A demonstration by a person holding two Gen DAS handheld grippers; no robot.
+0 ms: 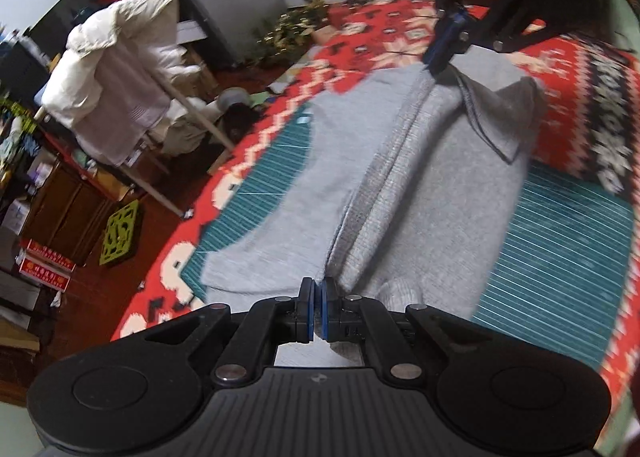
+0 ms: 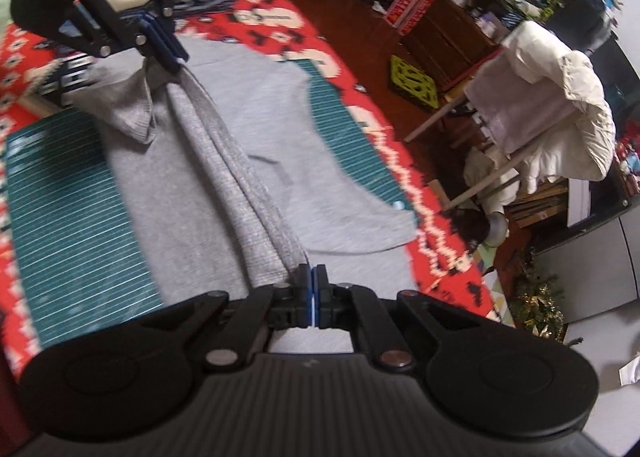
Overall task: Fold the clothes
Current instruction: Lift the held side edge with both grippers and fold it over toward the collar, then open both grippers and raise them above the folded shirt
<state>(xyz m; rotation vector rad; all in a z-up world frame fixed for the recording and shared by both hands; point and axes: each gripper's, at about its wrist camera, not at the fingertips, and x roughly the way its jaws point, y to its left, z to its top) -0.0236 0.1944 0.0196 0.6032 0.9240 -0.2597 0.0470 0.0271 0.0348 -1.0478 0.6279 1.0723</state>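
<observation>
We pinch one long edge of the soft grey knit garment (image 1: 420,193) at both ends, left gripper (image 1: 319,289) and right gripper (image 2: 311,277) clamped on it; ahead it drapes over the red patterned blanket (image 1: 400,29). Keep the edge taut and level while carrying it across.

Left tool (image 1: 319,293): matte black housing, ribbed grey-black deck at 6 o'clock bearing small cross mark. Round black discs at 7 and 5 o'clock. Angled black link bars run toward centre, silver round screw heads at pivots. Two black finger blocks edged with blue pads.

Right tool (image 2: 311,277): same build; ribbed deck, twin discs, black linkage, silver pivot screws, blue-edged pads with thin pale line between. Seen from opposite camera at 1 o'clock: black bars, silver bolts, blue fingertips (image 1: 440,49).
</observation>
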